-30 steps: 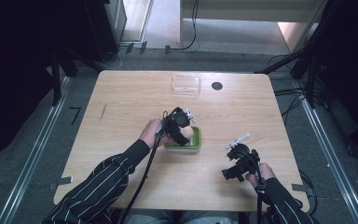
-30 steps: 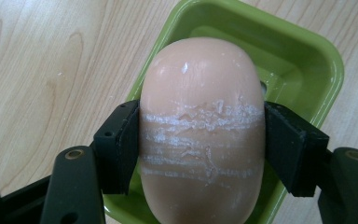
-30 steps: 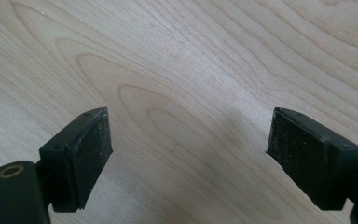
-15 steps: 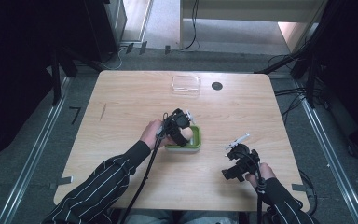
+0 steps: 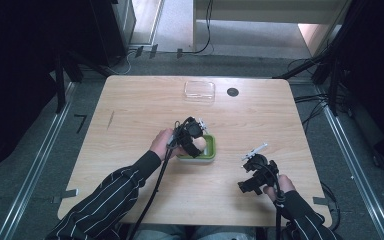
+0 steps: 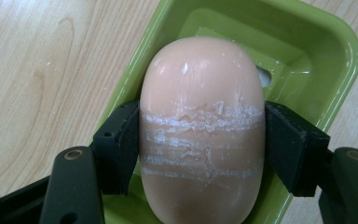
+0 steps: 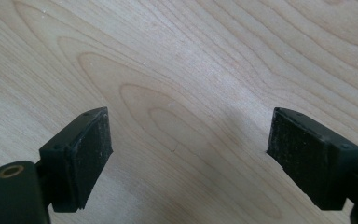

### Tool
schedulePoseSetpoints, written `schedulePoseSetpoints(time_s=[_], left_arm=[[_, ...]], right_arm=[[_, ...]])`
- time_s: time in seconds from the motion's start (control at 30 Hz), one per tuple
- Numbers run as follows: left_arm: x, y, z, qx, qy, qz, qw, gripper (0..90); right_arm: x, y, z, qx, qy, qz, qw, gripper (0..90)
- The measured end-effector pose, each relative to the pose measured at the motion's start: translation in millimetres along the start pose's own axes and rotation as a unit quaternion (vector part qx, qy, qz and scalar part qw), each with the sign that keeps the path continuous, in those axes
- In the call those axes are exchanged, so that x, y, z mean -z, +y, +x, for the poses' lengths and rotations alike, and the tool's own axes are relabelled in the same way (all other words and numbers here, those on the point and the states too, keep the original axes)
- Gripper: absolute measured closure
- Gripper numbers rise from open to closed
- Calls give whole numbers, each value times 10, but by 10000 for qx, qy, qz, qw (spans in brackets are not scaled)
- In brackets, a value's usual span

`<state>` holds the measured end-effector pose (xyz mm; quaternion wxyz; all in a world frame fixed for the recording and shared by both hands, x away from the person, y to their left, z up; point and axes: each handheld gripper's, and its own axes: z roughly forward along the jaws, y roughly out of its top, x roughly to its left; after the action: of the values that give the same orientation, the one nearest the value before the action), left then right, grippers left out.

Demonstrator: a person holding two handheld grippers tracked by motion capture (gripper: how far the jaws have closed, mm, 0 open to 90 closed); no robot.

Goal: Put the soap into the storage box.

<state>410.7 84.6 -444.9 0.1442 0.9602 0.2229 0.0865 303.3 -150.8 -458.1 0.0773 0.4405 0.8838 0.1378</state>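
Note:
A peach-coloured oval soap bar [image 6: 201, 126] with white scrape lines across it sits between the pads of my left gripper [image 6: 201, 144], which is shut on its two sides. It hangs over the near left edge of a green soap dish [image 6: 307, 51]. In the high view the left gripper [image 5: 194, 141] holds the soap [image 5: 198, 144] at the left side of the green dish [image 5: 209, 150], mid table. My right gripper [image 5: 254, 167] rests over bare wood at the front right. Its jaws stand wide open with nothing between them [image 7: 189, 156].
A clear plastic lid or tray [image 5: 199, 91] lies near the far edge of the wooden table [image 5: 130, 125], with a dark round hole [image 5: 232, 92] beside it. Cables trail from both grippers toward the near edge.

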Motion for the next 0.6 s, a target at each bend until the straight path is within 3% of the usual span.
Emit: schedulePoseSetpoints(time_s=[0.6], left_arm=[[12,20,-40,184,145,8,9997,289]], right_arm=[[3,-2,0,-27,-6,-11,10000,141]])
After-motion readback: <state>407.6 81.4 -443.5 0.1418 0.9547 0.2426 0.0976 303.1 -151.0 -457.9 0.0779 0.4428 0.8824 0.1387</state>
